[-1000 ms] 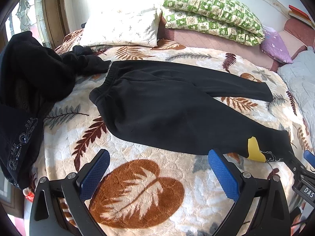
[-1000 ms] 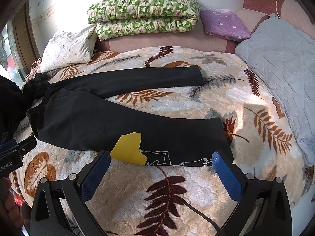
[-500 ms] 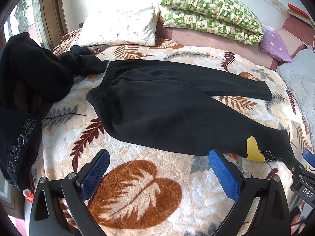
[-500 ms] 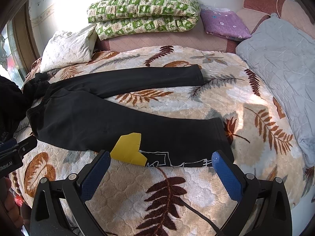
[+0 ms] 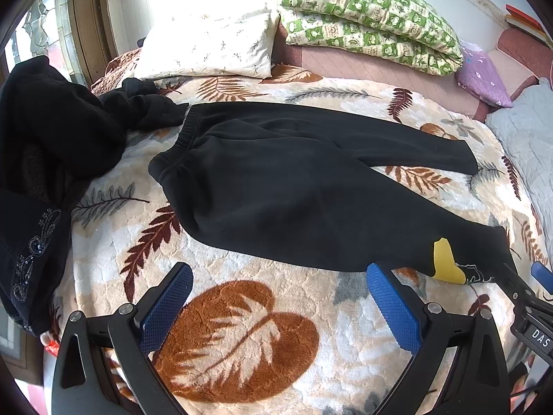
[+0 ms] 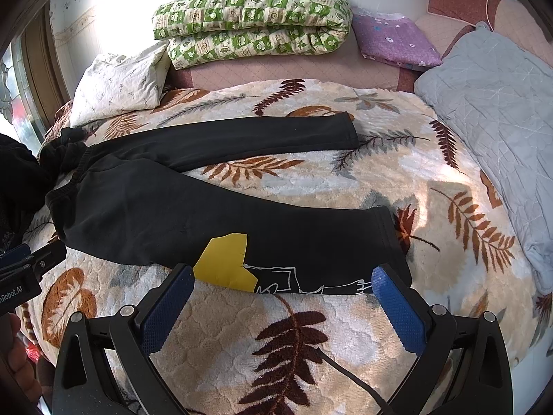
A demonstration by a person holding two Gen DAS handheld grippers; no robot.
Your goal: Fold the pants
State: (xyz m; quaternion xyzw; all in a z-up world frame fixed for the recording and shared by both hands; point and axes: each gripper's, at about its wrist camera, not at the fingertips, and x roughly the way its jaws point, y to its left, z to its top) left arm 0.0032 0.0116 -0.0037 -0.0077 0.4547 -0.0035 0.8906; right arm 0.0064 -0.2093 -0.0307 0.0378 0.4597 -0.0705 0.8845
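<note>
The black pants lie flat and unfolded on the leaf-patterned blanket, legs splayed apart, waistband toward the white pillow; a yellow patch marks the near leg's hem; the left gripper and right gripper both gape wide, empty, just short of the pants.

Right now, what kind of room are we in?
Most likely a bedroom: a bed covered with a fleecy cream leaf-print blanket, a white patterned pillow and a folded green checked quilt at its head.
</note>
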